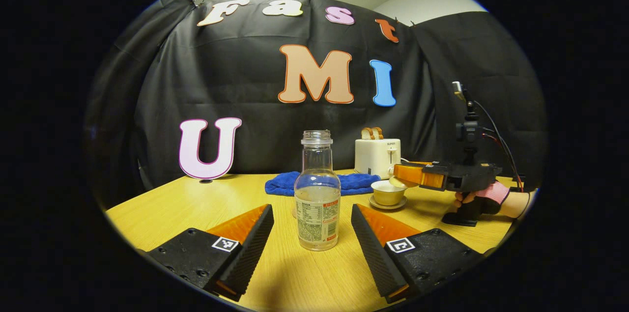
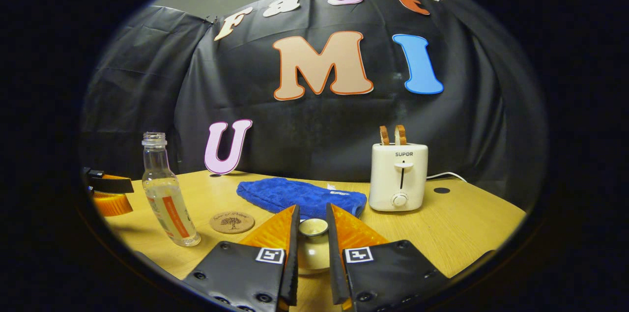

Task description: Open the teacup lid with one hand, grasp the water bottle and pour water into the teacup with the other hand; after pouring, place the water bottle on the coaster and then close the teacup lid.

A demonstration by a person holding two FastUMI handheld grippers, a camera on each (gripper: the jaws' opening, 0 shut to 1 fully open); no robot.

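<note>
An uncapped clear water bottle [image 1: 317, 204], partly filled, stands on the wooden table [image 1: 196, 204] between the fingers of my open left gripper [image 1: 311, 210], which do not touch it. To its right a cream teacup [image 1: 387, 192] sits on a saucer. My right gripper [image 2: 312, 210] is shut on the knob of the teacup lid [image 2: 313, 248]. From the left gripper view, that right gripper [image 1: 402, 175] holds the lid just above the cup's rim. A round cork coaster [image 2: 231, 222] lies between the bottle [image 2: 164, 194] and the lid.
A blue cloth [image 2: 300, 196] lies folded behind the cup. A white toaster [image 2: 399, 177] with two slices in it stands at the back right, its cord trailing off. A hand [image 1: 484, 196] holds the right gripper. The table's front edge is close.
</note>
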